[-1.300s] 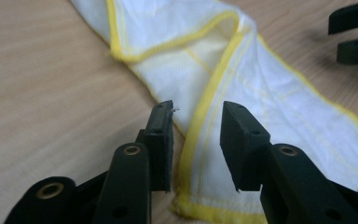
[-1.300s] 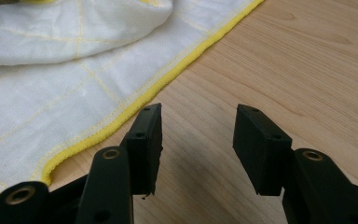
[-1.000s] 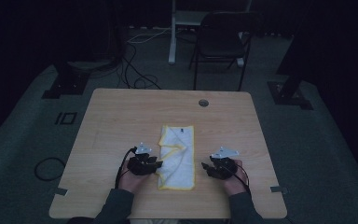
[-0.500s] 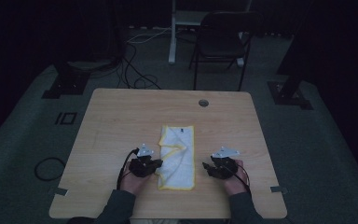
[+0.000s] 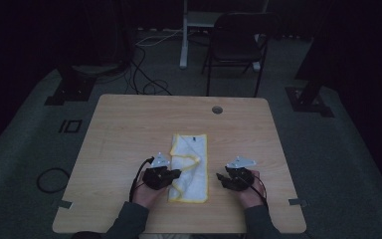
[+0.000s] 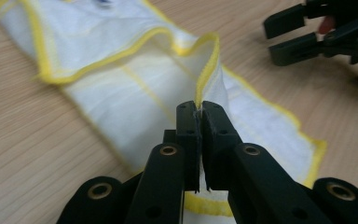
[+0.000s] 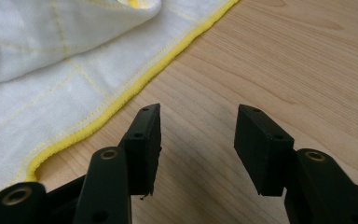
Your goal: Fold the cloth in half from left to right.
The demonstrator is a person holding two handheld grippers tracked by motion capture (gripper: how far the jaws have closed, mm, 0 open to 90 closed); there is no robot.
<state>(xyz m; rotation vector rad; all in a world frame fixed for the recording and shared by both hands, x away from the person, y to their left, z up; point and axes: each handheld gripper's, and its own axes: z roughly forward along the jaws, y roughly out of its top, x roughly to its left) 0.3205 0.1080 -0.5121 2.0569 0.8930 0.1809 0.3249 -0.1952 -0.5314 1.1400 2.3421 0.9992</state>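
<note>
The left gripper [image 6: 199,114] is pinching the yellow hem of the white cloth [image 6: 135,84], its jaws pressed together on a raised fold. The right gripper [image 7: 198,133] is hovering over the bare wooden table [image 7: 279,60] with jaws spread, just beside the cloth's edge. The cloth is lying rumpled between the two grippers, its yellow border curling up ahead of the left one.

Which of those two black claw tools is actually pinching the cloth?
The left gripper: its jaws are shut on the yellow hem of the white cloth, lifting a fold. The right gripper hangs open over bare table beside the cloth.
</note>
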